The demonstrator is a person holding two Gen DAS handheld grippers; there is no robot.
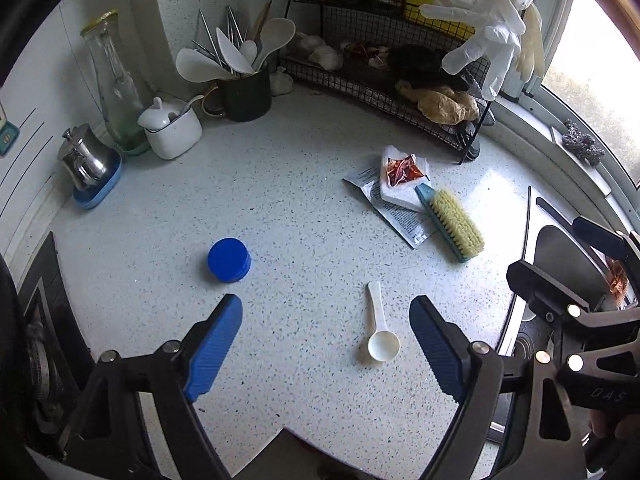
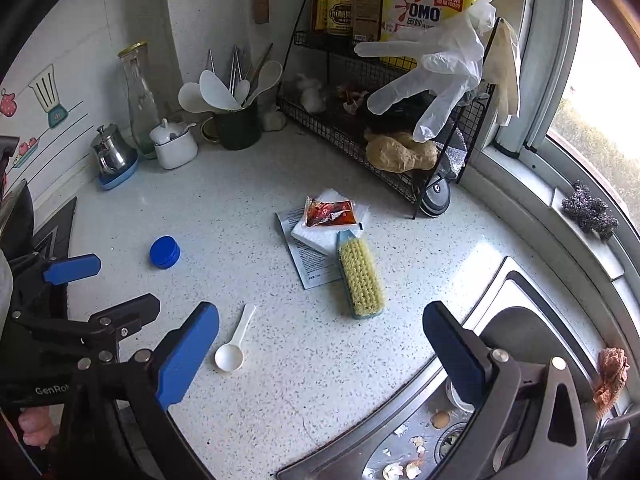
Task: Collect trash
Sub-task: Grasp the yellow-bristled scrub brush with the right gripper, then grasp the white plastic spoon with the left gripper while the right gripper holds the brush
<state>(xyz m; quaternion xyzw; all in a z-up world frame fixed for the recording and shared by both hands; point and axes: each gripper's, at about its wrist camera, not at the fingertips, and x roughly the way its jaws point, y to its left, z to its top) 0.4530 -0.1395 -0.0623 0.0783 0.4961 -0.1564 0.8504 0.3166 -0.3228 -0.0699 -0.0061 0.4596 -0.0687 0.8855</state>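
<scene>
While both grippers hover over the speckled counter with nothing between their pads, the trash sits in a small heap just in front of the wire rack: a torn red sauce packet lies on a white napkin, which lies on a printed wrapper. A scrub brush rests against the heap's near edge, overlapping the wrapper. Farther from the rack, nearer the cameras, lie a white spoon and, well apart to the left, a blue lid. The left gripper has its jaws spread wide, with the spoon below the gap but untouched; the right gripper is likewise spread and empty. A sensible approach, judging from this layout, is to come down on the packet from above, pinching its crinkled middle. The brush may need nudging aside before the wrapper slides free. Eggshell bits lie in the sink, to the right of the rack.
</scene>
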